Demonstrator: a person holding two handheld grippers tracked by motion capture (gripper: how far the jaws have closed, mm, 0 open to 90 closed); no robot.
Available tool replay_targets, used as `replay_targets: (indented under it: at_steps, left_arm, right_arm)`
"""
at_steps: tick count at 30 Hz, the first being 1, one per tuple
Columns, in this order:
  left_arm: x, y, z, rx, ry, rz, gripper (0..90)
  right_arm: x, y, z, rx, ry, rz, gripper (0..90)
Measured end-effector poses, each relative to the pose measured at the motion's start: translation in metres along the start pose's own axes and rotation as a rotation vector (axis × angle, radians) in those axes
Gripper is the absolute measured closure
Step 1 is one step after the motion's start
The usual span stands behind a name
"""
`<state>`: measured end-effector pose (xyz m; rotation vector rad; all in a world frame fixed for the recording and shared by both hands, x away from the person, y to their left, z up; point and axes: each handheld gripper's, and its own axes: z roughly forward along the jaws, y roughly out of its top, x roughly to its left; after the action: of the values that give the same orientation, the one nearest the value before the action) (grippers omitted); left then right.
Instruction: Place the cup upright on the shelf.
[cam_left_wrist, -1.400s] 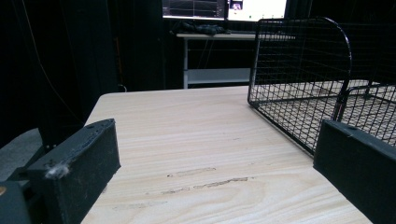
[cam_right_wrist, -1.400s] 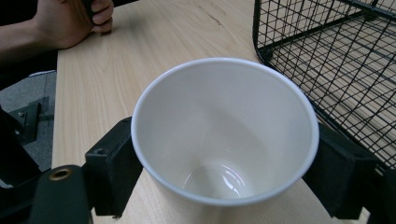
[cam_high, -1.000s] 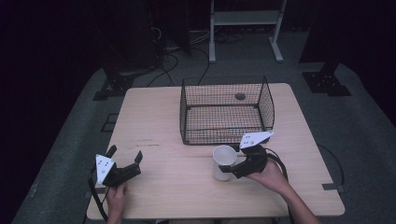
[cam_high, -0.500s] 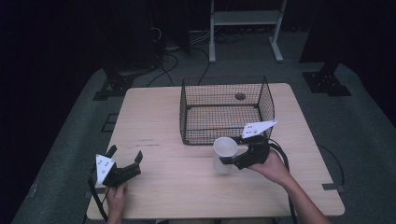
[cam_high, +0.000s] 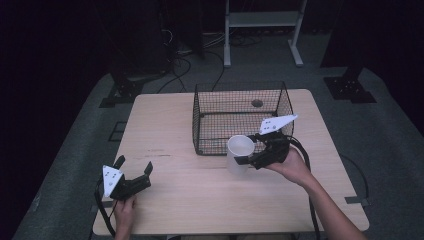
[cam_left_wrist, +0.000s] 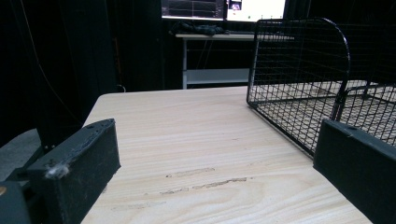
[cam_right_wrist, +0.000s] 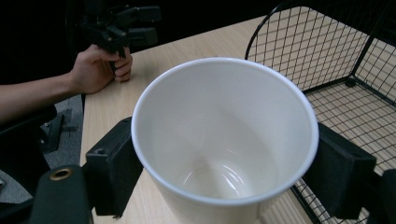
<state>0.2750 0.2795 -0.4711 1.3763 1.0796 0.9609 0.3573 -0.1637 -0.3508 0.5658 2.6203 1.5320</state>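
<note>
A white cup (cam_high: 237, 156), upright and empty, is off the table just in front of the wire basket's (cam_high: 215, 131) near wall. My right gripper (cam_high: 250, 150) is shut on it, one jaw on each side of the cup wall. In the right gripper view the cup (cam_right_wrist: 210, 116) sits between the two black jaws of that gripper (cam_right_wrist: 226, 175), with the basket (cam_right_wrist: 327, 56) close behind at the right. My left gripper (cam_high: 134, 165) rests low near the table's front left corner, open, with nothing between its jaws. In the left gripper view bare wood lies between the jaws of this gripper (cam_left_wrist: 219, 172).
The black wire basket (cam_left_wrist: 299, 70) stands on the far middle of the wooden table (cam_high: 165, 130) and looks empty. A round hole (cam_high: 257, 103) in the tabletop lies behind it. The left hand with its gripper (cam_right_wrist: 121, 23) shows far off in the right gripper view.
My right gripper has lifted the white cup off the table and carried it a little toward the basket. The left gripper has stayed where it was.
</note>
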Motion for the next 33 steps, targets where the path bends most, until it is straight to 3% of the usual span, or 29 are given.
replay_targets:
  at_steps: [21, 33]
  left_arm:
    - [-0.002, 0.0, 0.0, 0.004, 0.0, 0.015, 0.0]
    - [-0.001, 0.0, 0.0, 0.001, 0.0, 0.01, 0.0]
  right_arm:
    - [-0.027, 0.042, -0.004, 0.004, -0.013, -0.011, 19.5]
    - [-0.043, 0.053, -0.003, 0.01, -0.015, -0.009, 19.5]
